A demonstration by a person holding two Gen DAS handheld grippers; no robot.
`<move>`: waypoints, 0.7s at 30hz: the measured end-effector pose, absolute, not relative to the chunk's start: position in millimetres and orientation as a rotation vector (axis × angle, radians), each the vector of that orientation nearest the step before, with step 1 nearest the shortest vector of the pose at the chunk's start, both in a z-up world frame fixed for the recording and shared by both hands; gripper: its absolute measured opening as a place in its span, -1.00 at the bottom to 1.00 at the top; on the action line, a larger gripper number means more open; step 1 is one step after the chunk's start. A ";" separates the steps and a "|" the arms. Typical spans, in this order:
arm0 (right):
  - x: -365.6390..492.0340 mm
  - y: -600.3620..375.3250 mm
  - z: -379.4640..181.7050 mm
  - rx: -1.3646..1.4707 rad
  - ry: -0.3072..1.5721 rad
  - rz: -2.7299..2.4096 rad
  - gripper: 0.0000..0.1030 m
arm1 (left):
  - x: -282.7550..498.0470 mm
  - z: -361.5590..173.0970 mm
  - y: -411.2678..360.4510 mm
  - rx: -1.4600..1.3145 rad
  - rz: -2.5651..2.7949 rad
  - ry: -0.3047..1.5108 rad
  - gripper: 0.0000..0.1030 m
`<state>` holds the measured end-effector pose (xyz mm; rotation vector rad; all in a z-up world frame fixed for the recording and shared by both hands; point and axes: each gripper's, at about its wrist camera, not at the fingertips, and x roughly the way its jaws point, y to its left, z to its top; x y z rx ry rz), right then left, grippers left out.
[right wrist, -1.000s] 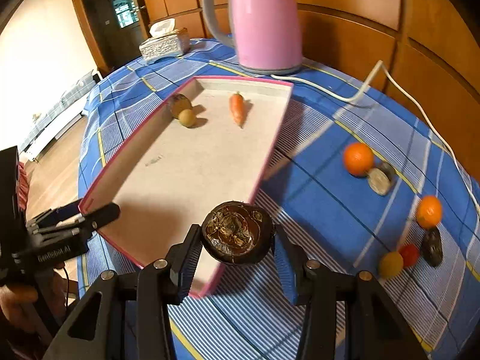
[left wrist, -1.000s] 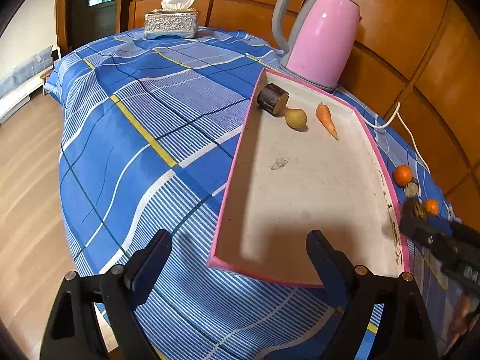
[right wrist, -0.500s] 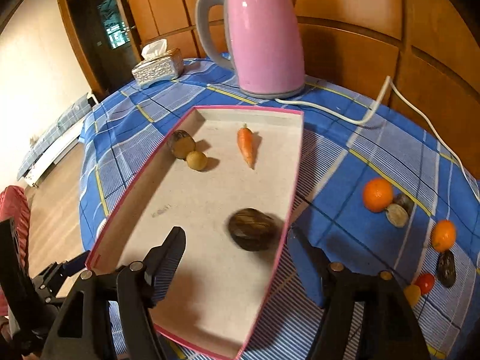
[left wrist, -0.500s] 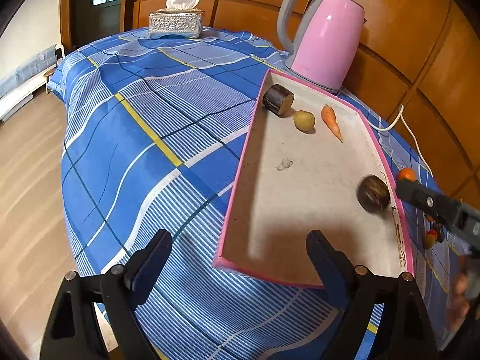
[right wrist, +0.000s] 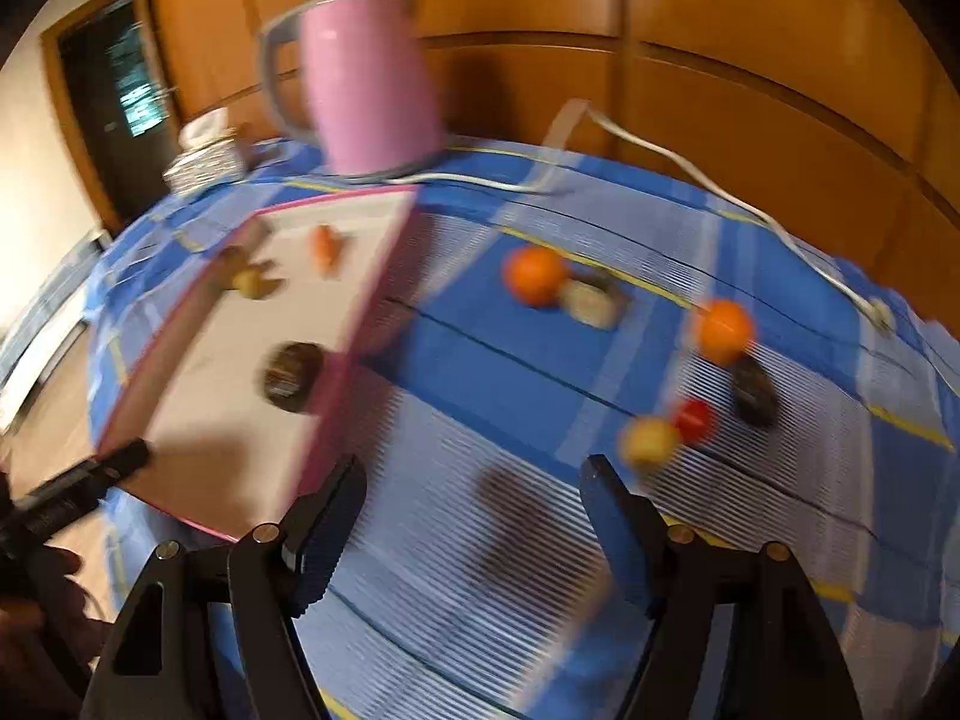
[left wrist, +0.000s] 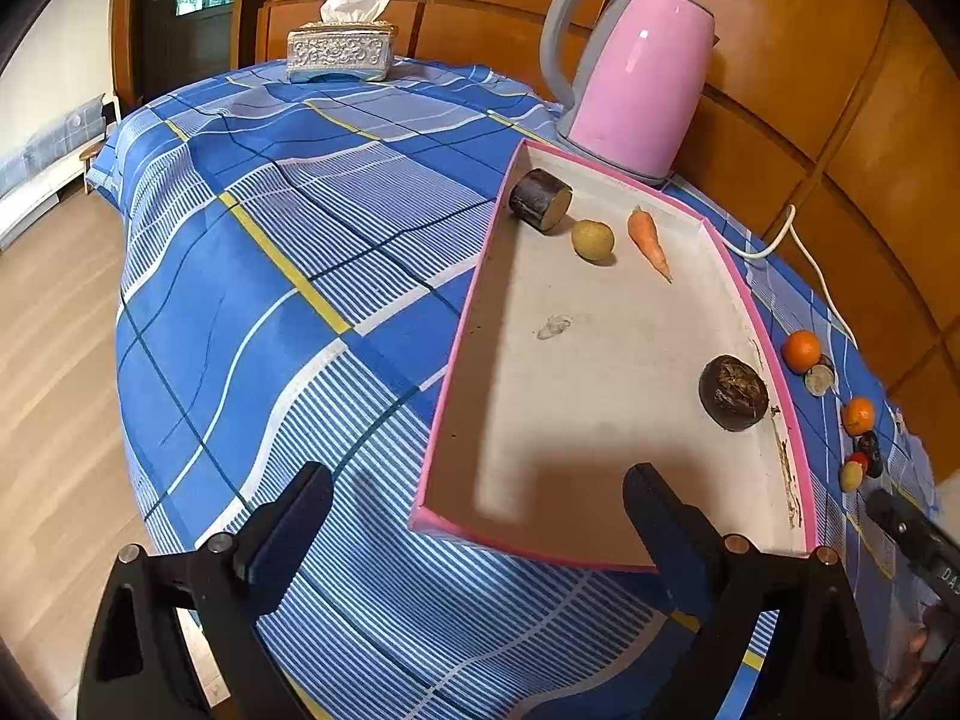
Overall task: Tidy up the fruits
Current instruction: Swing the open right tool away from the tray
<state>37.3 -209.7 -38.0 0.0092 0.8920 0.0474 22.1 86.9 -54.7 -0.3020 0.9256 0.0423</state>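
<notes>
A pink-rimmed tray (left wrist: 468,324) (right wrist: 336,384) lies on the blue checked cloth. In it are a dark round fruit (left wrist: 733,393) (right wrist: 291,375) near the right wall, a carrot (left wrist: 648,243), a yellow-green fruit (left wrist: 592,239) and a dark cylinder piece (left wrist: 540,199). Right of the tray lie two oranges (right wrist: 534,275) (right wrist: 723,330), a red fruit (right wrist: 695,419), a yellow fruit (right wrist: 648,441) and dark pieces (right wrist: 753,390). My left gripper (left wrist: 477,531) is open and empty at the tray's near end. My right gripper (right wrist: 474,516) is open and empty over the cloth, right of the tray; its view is blurred.
A pink kettle (left wrist: 630,75) stands behind the tray, its white cord (right wrist: 660,159) trailing across the cloth. A tissue box (left wrist: 341,48) sits at the far table edge. Wood panelling backs the table; floor lies to the left.
My right gripper has opened, let the dark round fruit go into the tray, and swung right toward the loose fruits. My left gripper has held still.
</notes>
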 end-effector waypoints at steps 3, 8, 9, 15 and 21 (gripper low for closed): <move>26.1 -242.7 -40.5 0.045 0.890 -0.065 0.45 | 22.5 -54.9 85.4 -0.306 0.025 0.929 0.93; 0.6 -319.4 -48.7 0.166 0.878 -0.335 0.59 | 21.2 -52.2 82.5 -0.298 0.017 0.916 0.93; -5.8 -335.7 -51.1 0.187 0.873 -0.402 0.67 | 21.2 -51.7 82.2 -0.298 0.015 0.914 0.94; -36.0 -401.3 -61.5 0.277 0.849 -0.659 0.67 | 21.6 -50.7 80.0 -0.274 0.013 0.908 0.99; -44.7 -426.0 -79.0 0.322 0.859 -0.760 0.68 | 22.2 -43.1 74.9 -0.239 -0.013 0.882 0.99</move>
